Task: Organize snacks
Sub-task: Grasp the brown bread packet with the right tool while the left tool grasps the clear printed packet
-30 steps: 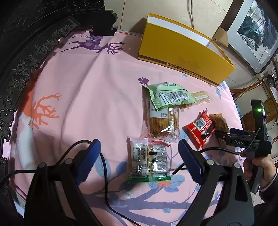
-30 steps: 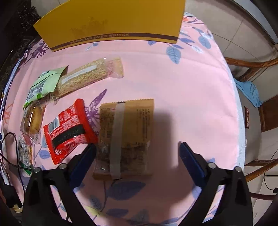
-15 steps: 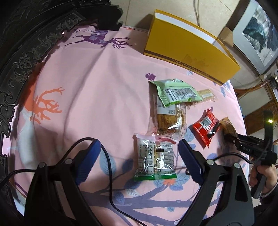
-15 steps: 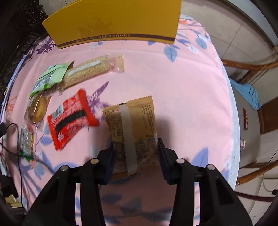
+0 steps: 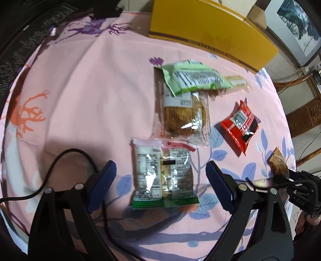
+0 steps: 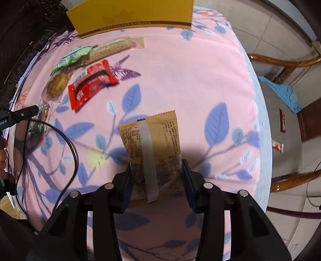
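Note:
My right gripper (image 6: pixel 157 174) is shut on a tan snack packet (image 6: pixel 152 140) and holds it above the pink cloth; the packet's tip also shows in the left wrist view (image 5: pixel 277 164). My left gripper (image 5: pixel 160 180) is open, its jaws either side of a clear nut packet with a green edge (image 5: pixel 163 176) lying on the cloth. Beyond it lie a clear cake packet (image 5: pixel 184 114), a green packet (image 5: pixel 192 78) and a red packet (image 5: pixel 239 125). A long sesame bar (image 6: pixel 112 49) lies by the green packet (image 6: pixel 74 55).
A yellow shoe box (image 5: pixel 210 34) stands at the far edge of the table, also in the right wrist view (image 6: pixel 130 16). A black cable (image 6: pixel 68 144) trails over the cloth. Wooden chairs (image 6: pixel 284 64) stand to the right. Dark carved furniture (image 5: pixel 24 40) borders the left.
My right gripper closed on the tan packet and lifted it back toward the near edge. My left gripper moved closer over the nut packet and stayed open.

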{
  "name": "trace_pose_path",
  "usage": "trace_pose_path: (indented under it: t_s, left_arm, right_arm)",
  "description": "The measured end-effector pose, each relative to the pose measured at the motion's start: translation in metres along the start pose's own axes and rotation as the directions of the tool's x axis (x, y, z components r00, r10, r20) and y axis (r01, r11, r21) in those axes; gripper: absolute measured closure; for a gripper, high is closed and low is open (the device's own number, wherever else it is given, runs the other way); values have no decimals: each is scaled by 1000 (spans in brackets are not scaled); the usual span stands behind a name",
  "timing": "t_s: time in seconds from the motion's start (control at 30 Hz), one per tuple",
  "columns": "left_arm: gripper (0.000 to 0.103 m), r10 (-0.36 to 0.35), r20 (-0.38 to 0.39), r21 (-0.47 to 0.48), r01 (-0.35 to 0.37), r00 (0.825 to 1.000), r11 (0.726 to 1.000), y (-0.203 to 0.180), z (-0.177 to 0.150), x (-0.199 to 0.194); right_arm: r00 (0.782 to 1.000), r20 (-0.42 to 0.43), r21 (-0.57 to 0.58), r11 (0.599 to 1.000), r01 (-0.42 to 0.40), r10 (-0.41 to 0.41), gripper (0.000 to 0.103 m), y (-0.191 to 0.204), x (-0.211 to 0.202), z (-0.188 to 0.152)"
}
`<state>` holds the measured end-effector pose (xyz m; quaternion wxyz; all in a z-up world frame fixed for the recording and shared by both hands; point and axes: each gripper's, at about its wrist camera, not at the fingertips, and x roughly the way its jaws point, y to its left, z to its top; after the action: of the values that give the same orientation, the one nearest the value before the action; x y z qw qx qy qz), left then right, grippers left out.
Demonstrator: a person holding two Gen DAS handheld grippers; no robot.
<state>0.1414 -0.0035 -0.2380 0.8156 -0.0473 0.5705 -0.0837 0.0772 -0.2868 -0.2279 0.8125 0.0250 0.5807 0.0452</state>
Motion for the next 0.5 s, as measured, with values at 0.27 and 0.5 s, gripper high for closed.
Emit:
trace_pose_path:
  t_s: [0.27, 0.5]
  left_arm:
    - [11, 42, -31, 45, -41, 999, 998, -11, -7, 15]
    - [11, 78, -36, 73, -75, 996, 994, -16, -8, 18]
  right_arm:
    - [1000, 1, -3, 1000, 13, -13, 57, 3, 3, 4]
    - [1000, 3, -9, 1000, 18, -18, 57, 6, 4, 4]
